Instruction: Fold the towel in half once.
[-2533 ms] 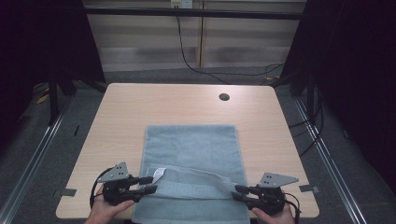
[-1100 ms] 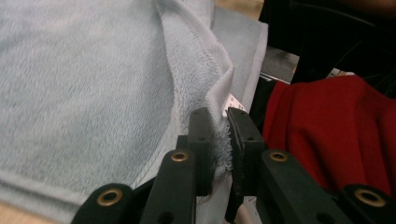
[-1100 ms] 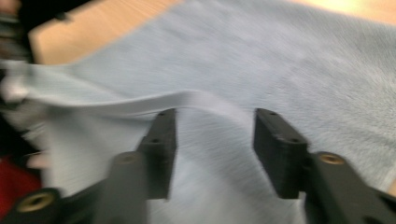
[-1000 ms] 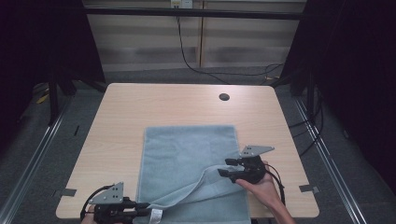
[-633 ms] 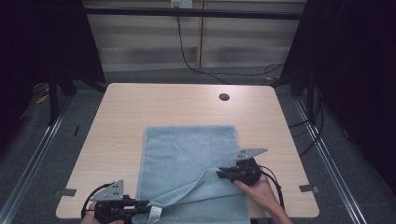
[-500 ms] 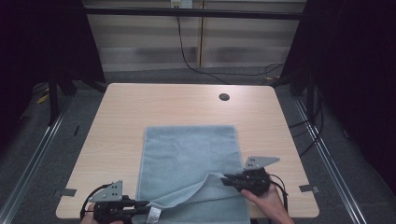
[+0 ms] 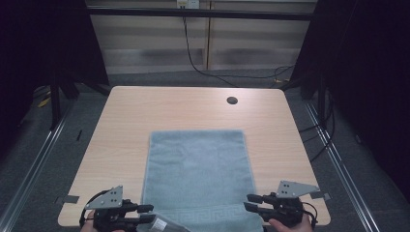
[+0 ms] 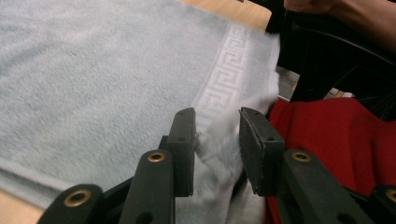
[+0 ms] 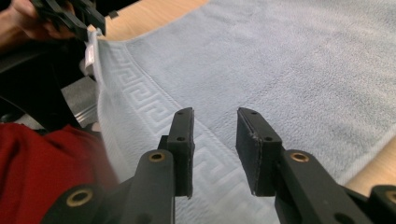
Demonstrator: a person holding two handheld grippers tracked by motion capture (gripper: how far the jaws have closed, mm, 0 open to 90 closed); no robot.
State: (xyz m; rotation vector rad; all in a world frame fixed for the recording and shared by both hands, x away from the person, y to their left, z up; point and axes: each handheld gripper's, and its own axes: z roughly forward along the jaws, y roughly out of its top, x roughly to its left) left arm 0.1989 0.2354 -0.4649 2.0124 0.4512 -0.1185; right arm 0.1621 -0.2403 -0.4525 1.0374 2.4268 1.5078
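A grey-blue towel with a key-pattern border lies spread flat on the wooden table. My left gripper is at the towel's near left corner. In the left gripper view its jaws have just been opening, and the rumpled, blurred corner sits loosely between them. My right gripper hovers at the near right corner. Its jaws have just been opening too, and they stand apart over the border with nothing between them.
A round dark hole marks the table's far right. A cable hangs behind the table, and dark frame posts stand at both sides. The person's red garment is just past the near edge.
The right gripper has come back from mid-towel to the near right corner. The fold it held now lies flat. The left gripper stayed at its corner.
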